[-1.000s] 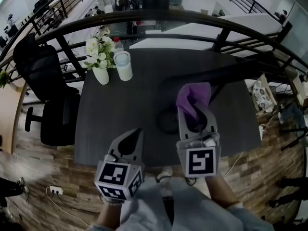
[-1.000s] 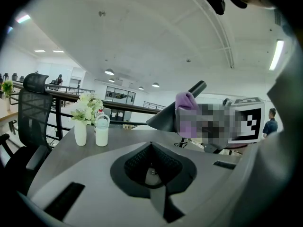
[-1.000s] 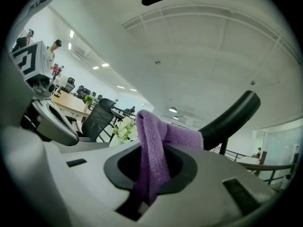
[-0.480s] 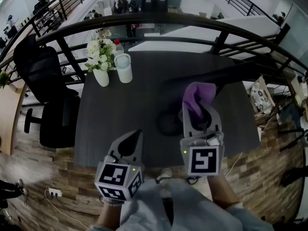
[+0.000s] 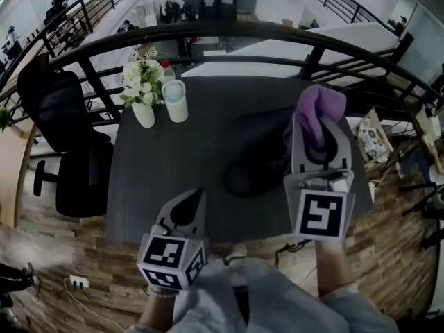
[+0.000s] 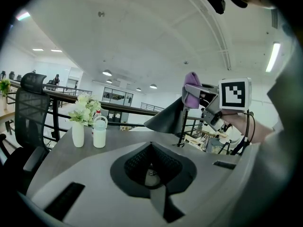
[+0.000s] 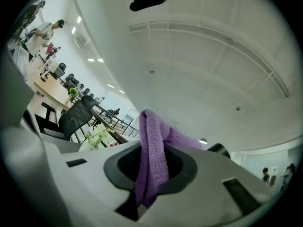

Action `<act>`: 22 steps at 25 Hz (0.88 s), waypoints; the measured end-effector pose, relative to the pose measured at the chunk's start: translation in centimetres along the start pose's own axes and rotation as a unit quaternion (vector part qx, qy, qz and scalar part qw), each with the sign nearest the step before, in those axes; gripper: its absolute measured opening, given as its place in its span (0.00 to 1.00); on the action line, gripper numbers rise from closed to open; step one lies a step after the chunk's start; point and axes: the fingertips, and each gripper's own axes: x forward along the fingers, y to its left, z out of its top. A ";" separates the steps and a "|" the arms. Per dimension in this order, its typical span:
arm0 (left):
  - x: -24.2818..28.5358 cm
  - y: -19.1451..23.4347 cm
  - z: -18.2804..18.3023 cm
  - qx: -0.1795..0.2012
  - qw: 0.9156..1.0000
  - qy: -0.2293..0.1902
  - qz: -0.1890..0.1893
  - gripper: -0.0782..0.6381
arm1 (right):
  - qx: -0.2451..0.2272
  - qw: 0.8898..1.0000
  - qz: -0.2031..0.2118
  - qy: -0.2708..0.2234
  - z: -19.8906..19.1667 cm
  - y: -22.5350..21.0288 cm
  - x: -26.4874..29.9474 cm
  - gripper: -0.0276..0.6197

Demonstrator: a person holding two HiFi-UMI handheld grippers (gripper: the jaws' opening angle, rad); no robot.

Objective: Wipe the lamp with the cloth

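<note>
Left hand-held gripper (image 5: 195,198) closed, empty, low at near worktop (image 5: 182,151) edge. Lamp (image 6: 166,119) stood on worktop, right of centre. Right hand-held gripper (image 5: 320,134) clamped on purple cloth (image 5: 320,106), held beside shade top; contact unclear. Step: getting cloth onto shade. Next likely needs pressing cloth on, then sweeping.

Grey left gripper (image 5: 195,193) and right gripper (image 5: 317,126) bear black-and-white marker cubes (image 5: 171,259).
</note>
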 end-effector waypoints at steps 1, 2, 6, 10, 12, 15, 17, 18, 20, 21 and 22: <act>-0.1 0.0 0.0 0.000 1.000 0.000 0.000 0.13 | -0.008 1.000 0.001 0.001 0.2 0.1 0.3 0.13; -0.2 0.1 0.0 0.000 1.000 -0.001 0.001 0.13 | -0.015 1.000 0.004 0.003 0.3 0.4 0.6 0.13; -0.6 0.6 -0.1 0.001 1.000 -0.002 0.009 0.13 | -0.023 0.999 0.022 0.024 -0.3 2.1 2.1 0.13; -1.1 1.5 -0.1 -0.004 1.000 -0.006 0.019 0.13 | -0.023 0.998 0.047 0.042 -1.3 4.4 3.7 0.13; -1.5 1.9 -0.1 -0.009 1.000 -0.007 0.025 0.13 | -0.020 0.997 0.060 0.053 -1.8 5.6 4.5 0.13; -1.9 2.6 -0.3 -0.016 0.999 -0.006 0.033 0.13 | -0.030 0.995 0.070 0.069 -2.5 7.2 5.2 0.13; -2.2 3.0 -0.4 -0.017 0.999 -0.007 0.036 0.13 | -0.061 0.993 0.073 0.074 -2.6 8.0 5.5 0.13; -2.2 3.1 -0.4 -0.018 0.999 -0.007 0.037 0.13 | -0.076 0.991 0.076 0.075 -2.6 8.5 5.6 0.13; -2.3 3.2 -0.4 -0.019 0.999 -0.007 0.038 0.13 | -0.095 0.989 0.086 0.074 -2.7 9.5 5.6 0.13; -2.3 3.2 -0.4 -0.019 0.999 -0.007 0.038 0.13 | -0.099 0.988 0.093 0.075 -2.8 10.1 5.6 0.13; -2.4 3.2 -0.3 -0.018 0.999 -0.007 0.038 0.13 | -0.101 0.987 0.100 0.077 -2.9 10.6 5.5 0.13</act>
